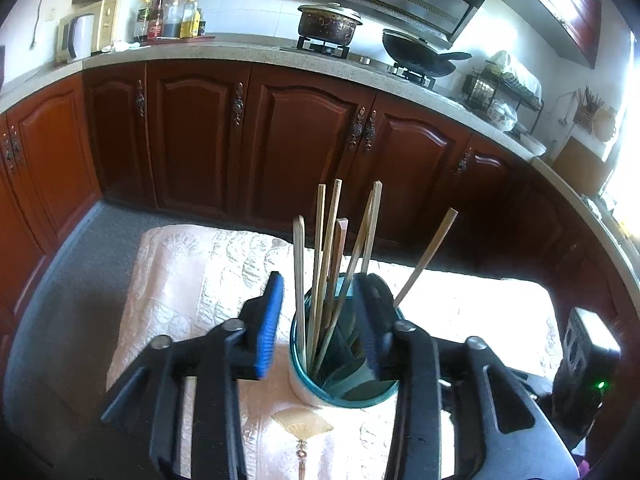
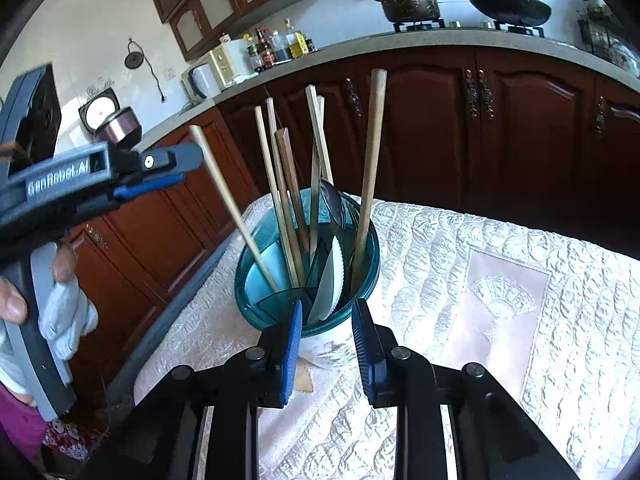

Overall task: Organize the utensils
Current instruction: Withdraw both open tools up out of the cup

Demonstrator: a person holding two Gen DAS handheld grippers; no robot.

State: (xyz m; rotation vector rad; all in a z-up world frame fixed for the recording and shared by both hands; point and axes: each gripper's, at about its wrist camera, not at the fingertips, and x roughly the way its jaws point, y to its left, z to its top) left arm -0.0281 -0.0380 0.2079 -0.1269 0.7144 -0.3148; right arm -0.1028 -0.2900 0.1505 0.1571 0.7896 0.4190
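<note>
Over at nine o'clock in the right wrist view, "GenRobot.AI" reads off the grey body of the left gripper [image 2: 160,178], its last letters partly lost behind a black joint, and a gloved hand [image 2: 60,312] wraps its handle, bare fingertips poking out. From its own camera that left gripper [image 1: 320,320] has its jaws spread, one blue pad left of the teal utensil holder [image 1: 304,368] and the other over the holder's far right rim, not visibly pinching anything. The holder stands on the quilted cloth of the desk [image 2: 500,300], dead centre, packed with upright chopsticks [image 1: 320,248]; one leans out toward two o'clock. A white serrated knife [image 2: 332,280] and a dark spoon [image 2: 334,204] sit deep inside, handles hidden below the rim. The right gripper [image 2: 326,338] hangs at six o'clock, jaws parted, nothing between them, just short of the holder. Behind, bottles [image 2: 280,46] whose labels are too small to read, a pot [image 2: 410,0] and a wok [image 2: 508,6] line the kitchen counter [image 2: 400,38].
</note>
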